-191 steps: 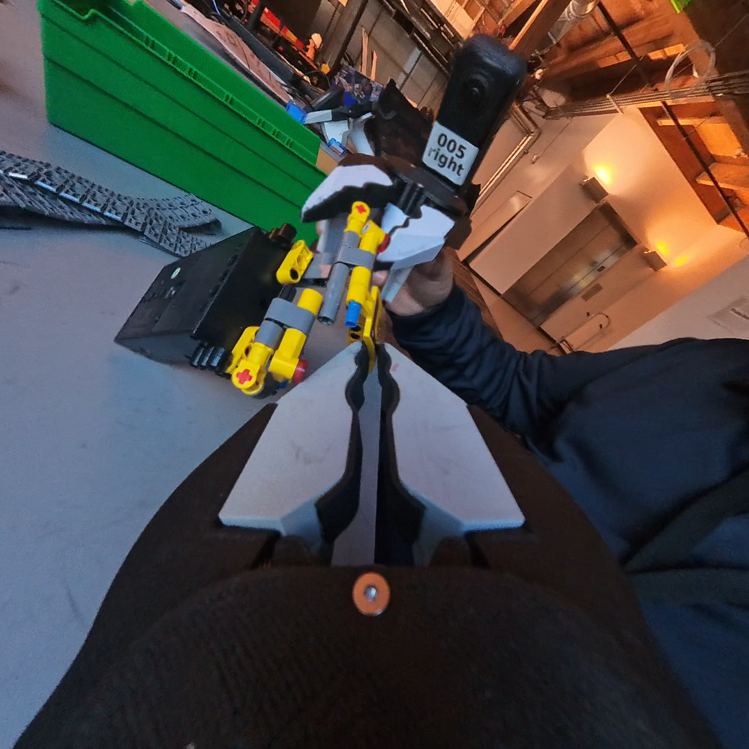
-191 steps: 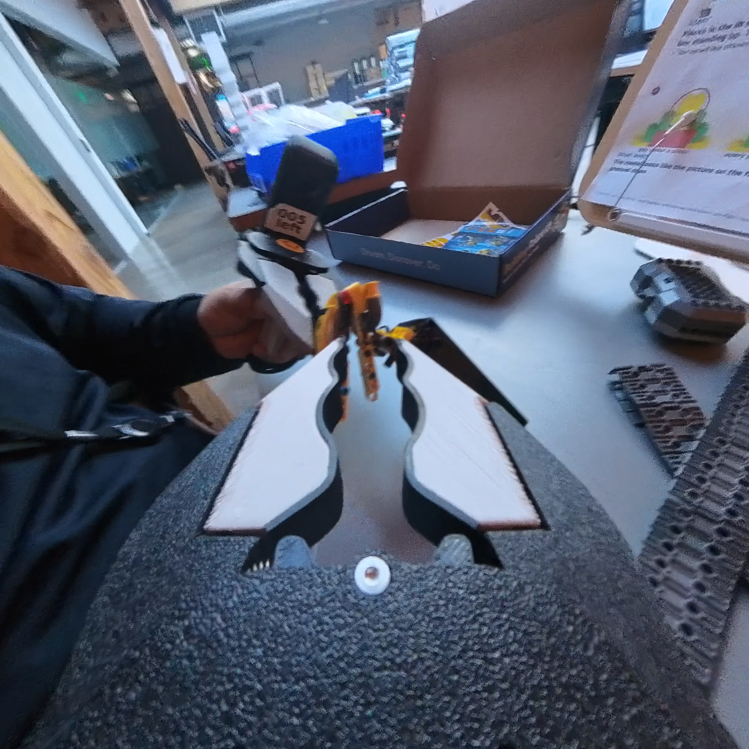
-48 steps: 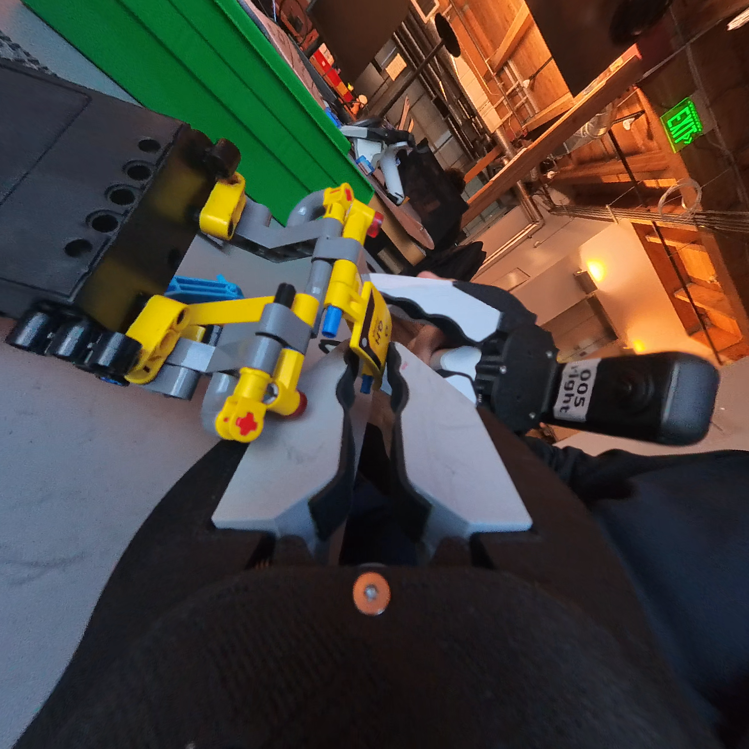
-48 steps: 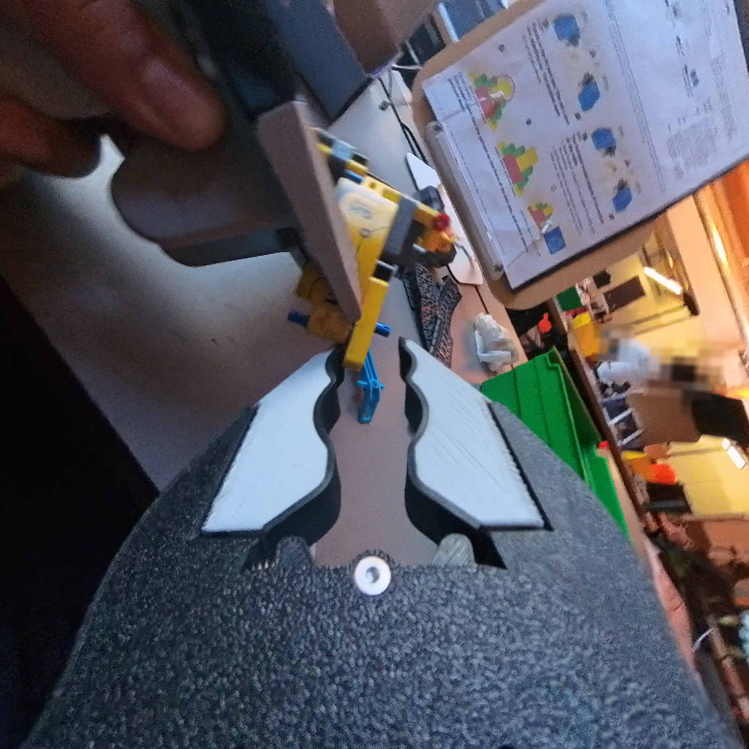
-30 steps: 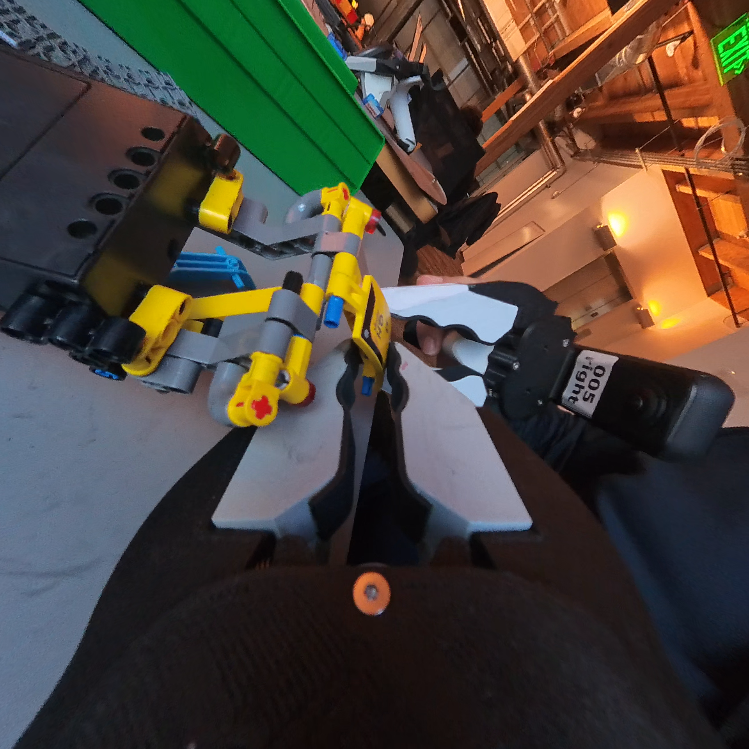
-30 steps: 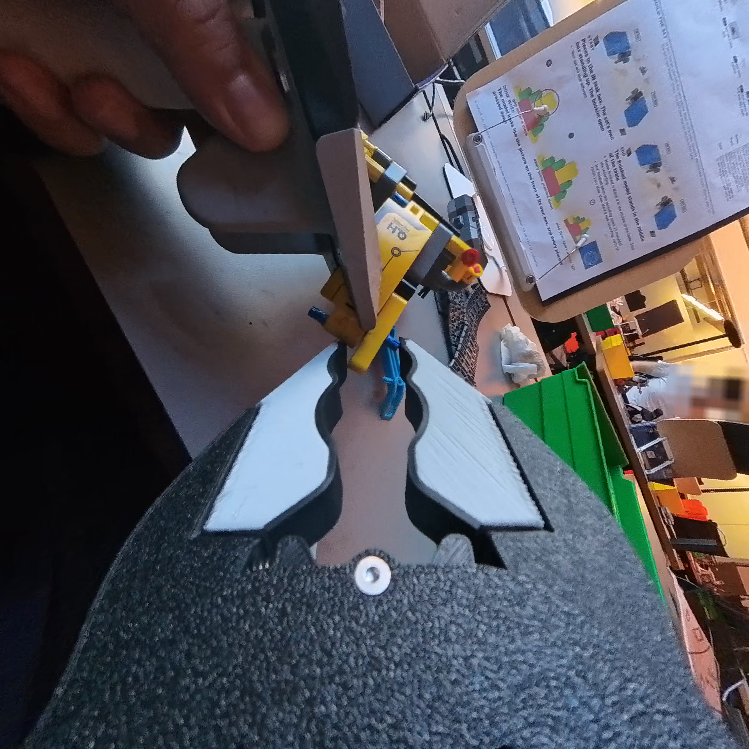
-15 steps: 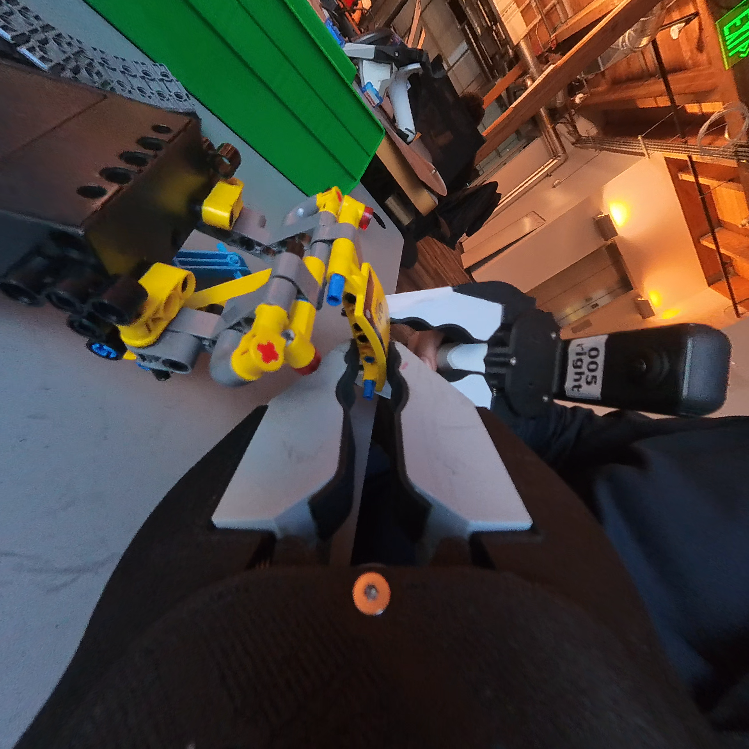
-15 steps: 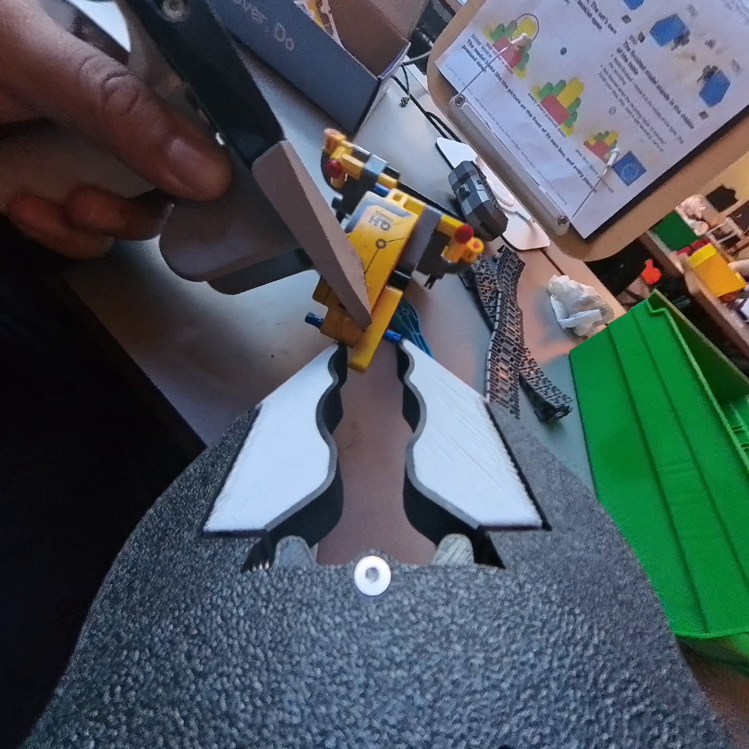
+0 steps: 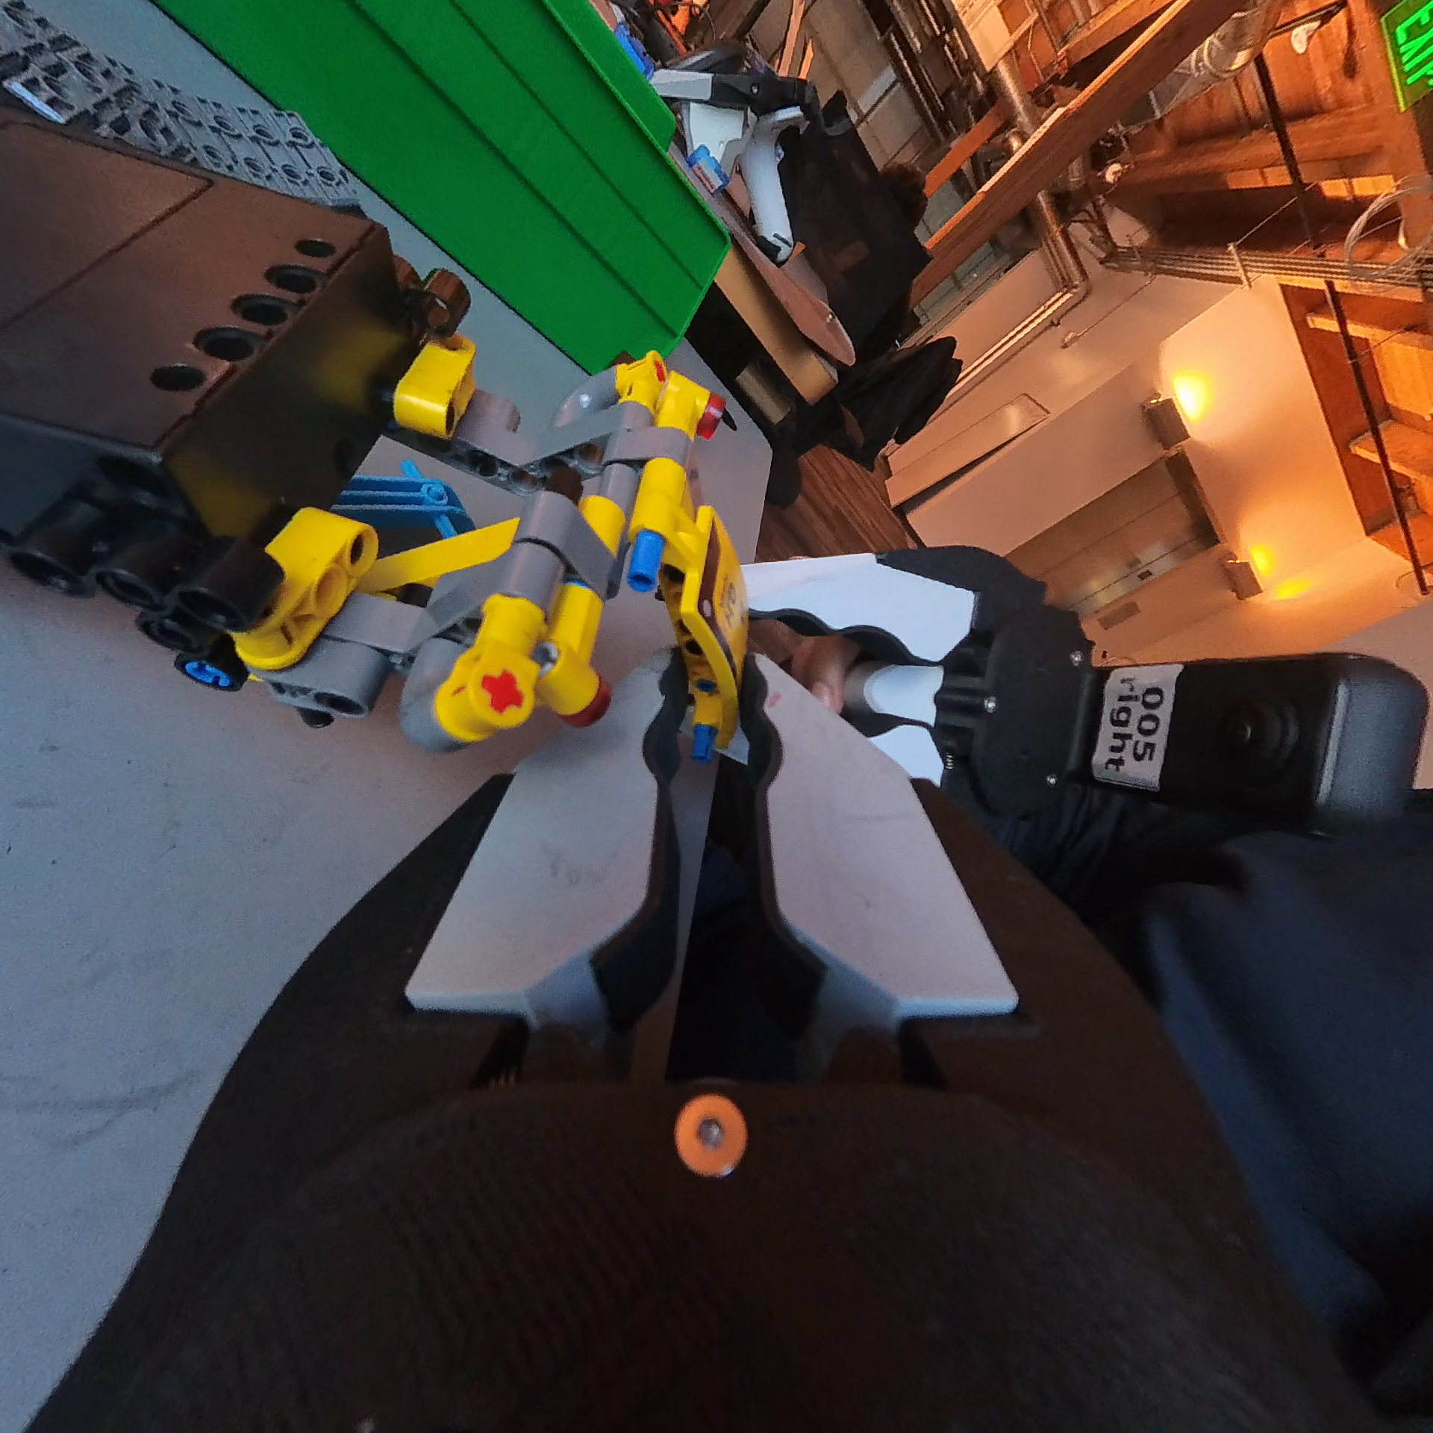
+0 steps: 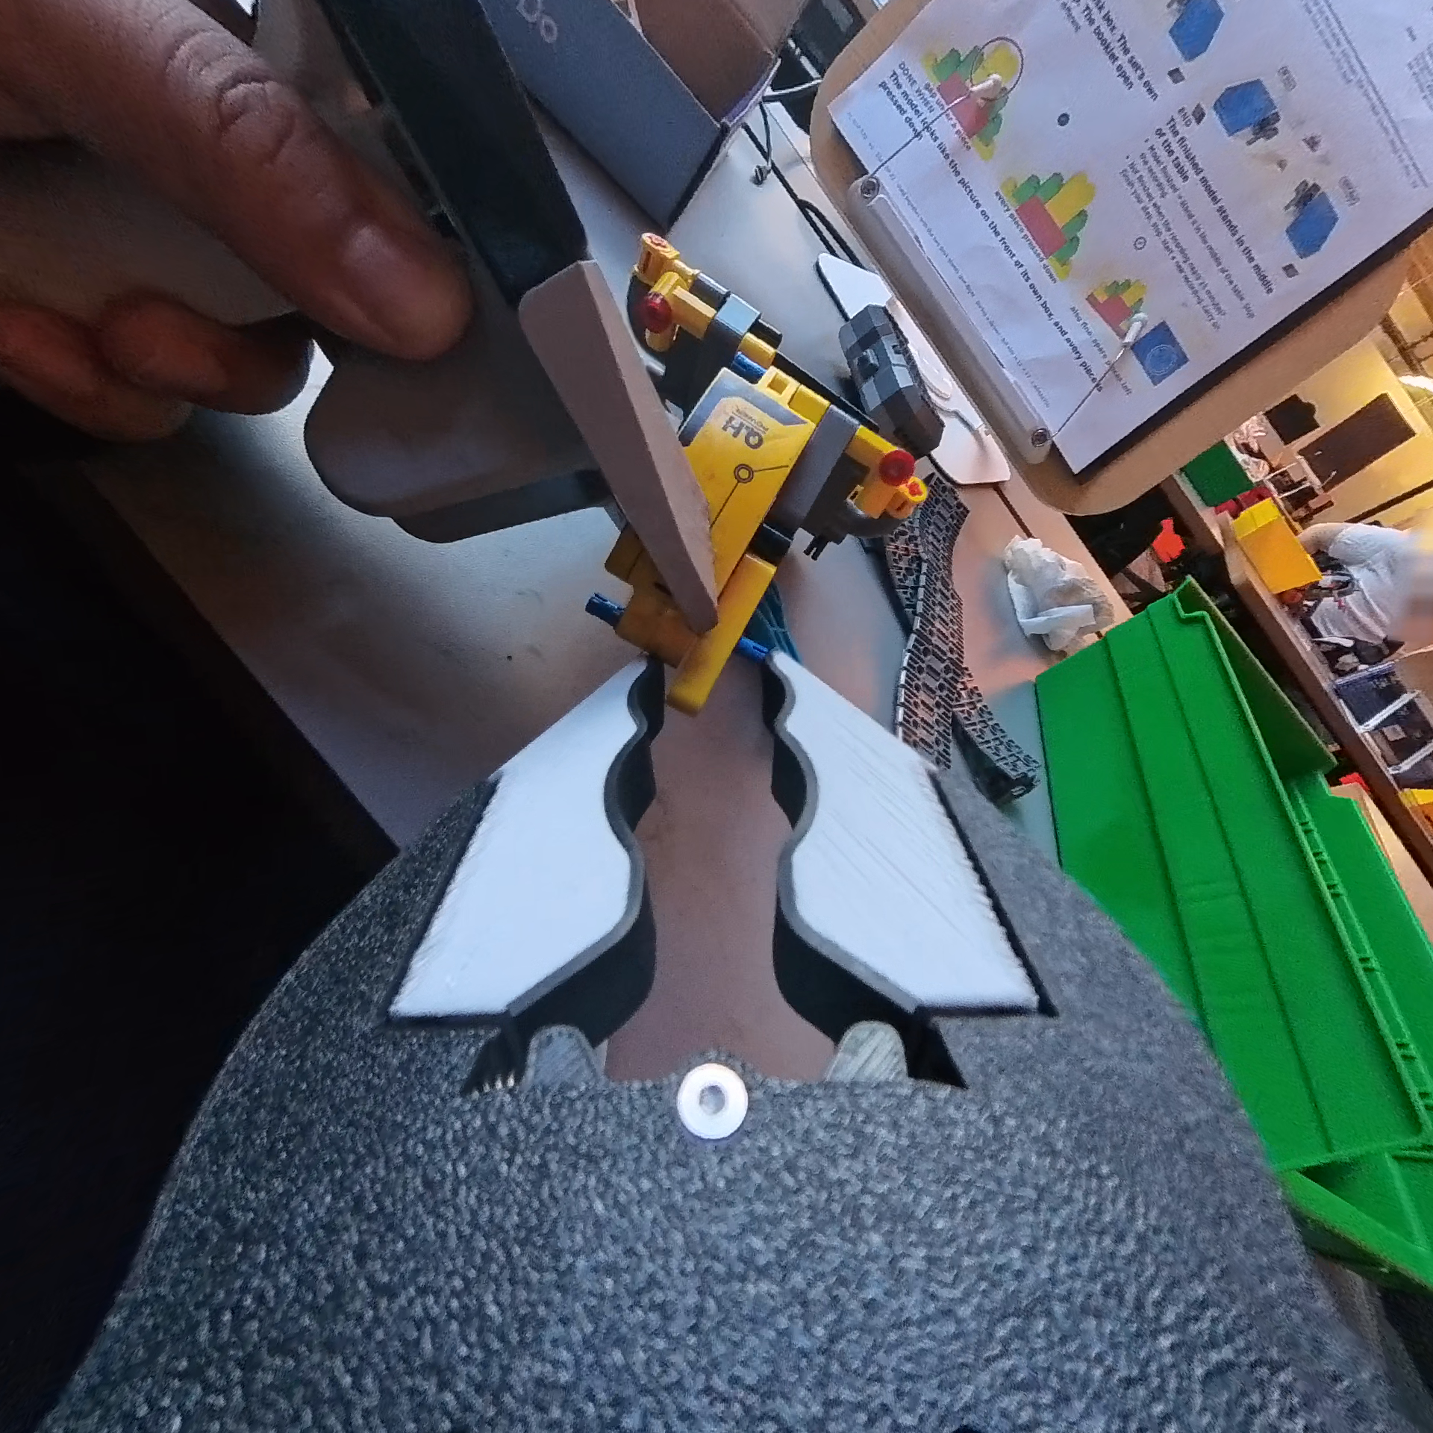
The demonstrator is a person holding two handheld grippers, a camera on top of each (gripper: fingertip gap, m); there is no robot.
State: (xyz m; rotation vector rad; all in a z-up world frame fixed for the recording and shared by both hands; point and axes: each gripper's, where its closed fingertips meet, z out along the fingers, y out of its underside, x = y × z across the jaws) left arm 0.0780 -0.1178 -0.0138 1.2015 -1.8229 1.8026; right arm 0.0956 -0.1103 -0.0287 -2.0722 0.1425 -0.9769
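Observation:
A yellow-and-grey building-toy assembly [image 9: 543, 543] lies low over the grey table [image 9: 155, 853], its far end against a black block with holes [image 9: 194, 333]. My left gripper [image 9: 709, 690] is shut on the assembly's yellow panel. In the right wrist view the assembly [image 10: 744, 465] is pinched by the left gripper's tan finger [image 10: 620, 450], which a hand holds. My right gripper [image 10: 709, 671] is open, and the tip of a yellow beam sits between its fingertips, close to the left one. Its white finger [image 9: 853, 597] shows beside the panel.
A green bin [image 9: 465, 155] stands behind the block and shows at the right of the right wrist view [image 10: 1241, 853]. Black track links [image 10: 946, 659], crumpled paper [image 10: 1047, 589], a small grey-black piece [image 10: 892, 380], a propped instruction sheet [image 10: 1163, 194] and a cardboard box [image 10: 620, 93] are on the table. A blue piece [image 9: 403, 504] lies under the assembly. Less than 4 cm separates the two grippers' tips.
The assembly went from mid-air down to the black block on the table. In the last second the left gripper stayed shut on the panel and the right stayed open while its view swung.

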